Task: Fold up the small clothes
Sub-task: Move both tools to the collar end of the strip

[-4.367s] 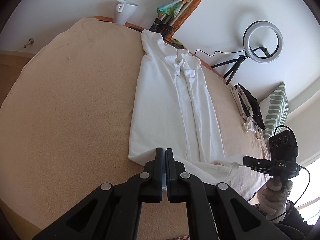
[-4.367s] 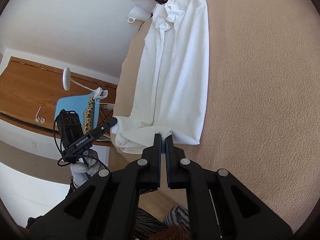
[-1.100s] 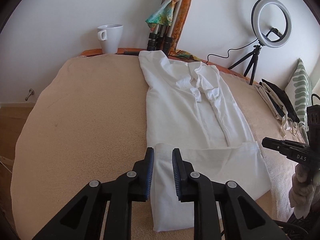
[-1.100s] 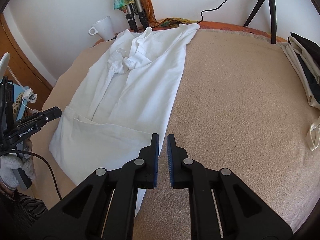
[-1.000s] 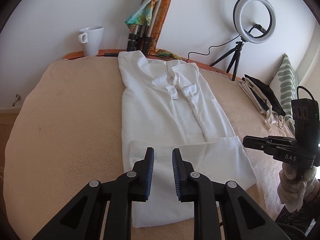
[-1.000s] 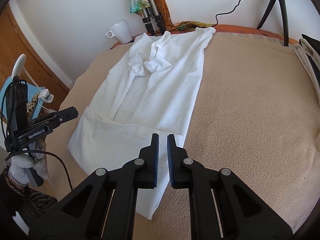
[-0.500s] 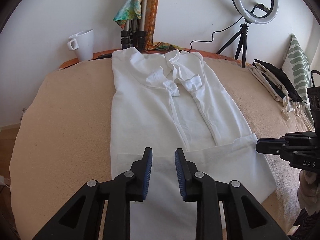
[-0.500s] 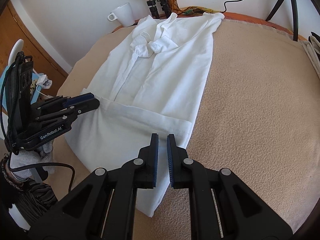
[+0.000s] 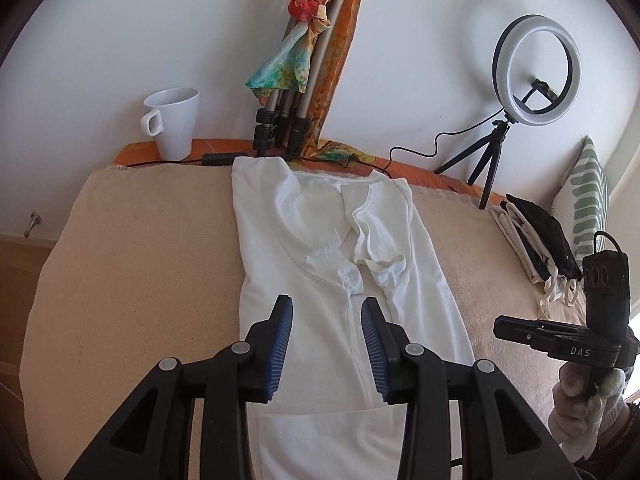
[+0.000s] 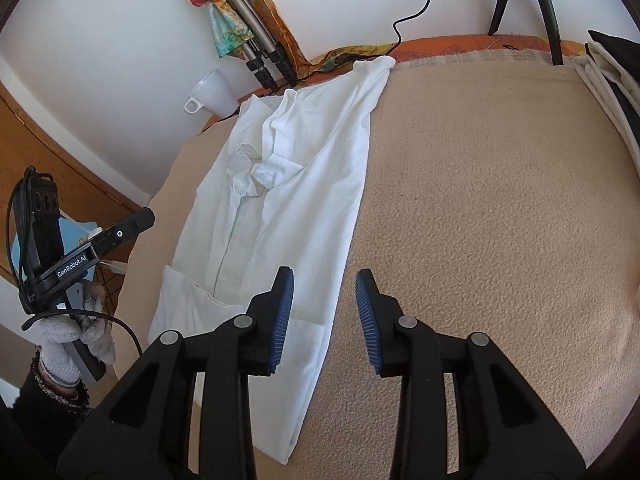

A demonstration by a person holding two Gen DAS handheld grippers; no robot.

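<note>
A white shirt (image 9: 320, 248) lies flat on the beige blanket (image 9: 140, 260), collar toward the wall, sleeves tucked inward. Its bottom hem (image 9: 320, 432) is folded up over the body. My left gripper (image 9: 326, 304) hovers over the shirt's middle, and its jaws are opening with nothing between them. In the right wrist view the shirt (image 10: 304, 168) runs along the left. My right gripper (image 10: 325, 276) hangs over the shirt's right edge, jaws opening and empty. Each gripper shows in the other's view: the right gripper (image 9: 560, 340) and the left gripper (image 10: 100, 240), both in gloved hands.
Along the wall stand a white mug (image 9: 174, 124), a folded tripod with a colourful scarf (image 9: 296, 80) and a ring light (image 9: 536, 70). A stack of dark and cream cloth (image 9: 536, 236) and a striped pillow (image 9: 588, 200) lie at the right. Bare blanket (image 10: 500, 200) spreads right of the shirt.
Since the earliest frames the hem has been folded up over the shirt's body. Both grippers' jaws have widened, and both have moved along the shirt toward the collar.
</note>
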